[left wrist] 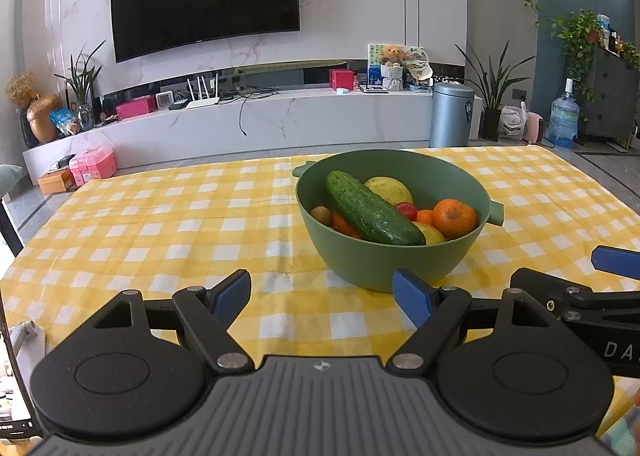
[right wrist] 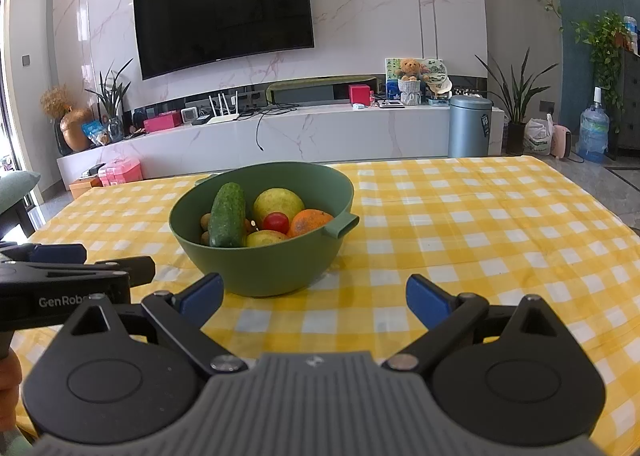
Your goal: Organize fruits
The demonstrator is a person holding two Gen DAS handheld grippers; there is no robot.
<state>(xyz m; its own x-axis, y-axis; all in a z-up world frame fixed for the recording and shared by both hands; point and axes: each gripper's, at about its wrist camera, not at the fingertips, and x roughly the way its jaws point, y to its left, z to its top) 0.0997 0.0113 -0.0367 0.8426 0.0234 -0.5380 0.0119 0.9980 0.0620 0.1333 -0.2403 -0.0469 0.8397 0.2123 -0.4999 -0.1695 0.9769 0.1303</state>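
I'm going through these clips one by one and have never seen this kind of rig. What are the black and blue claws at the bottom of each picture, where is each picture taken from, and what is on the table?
There is no robot here. A person holds a two-finger gripper in each hand, and a fisheye camera on each one looks forward along its fingers. One picture looks out over the left gripper, the other over the right gripper. Each view also catches the other gripper at its edge. Both are open and hold nothing.

On the yellow checked tablecloth stands a green bowl. It holds a cucumber, an orange, a small tomato, yellowish round fruits and a few smaller pieces. Nothing has been taken out yet.
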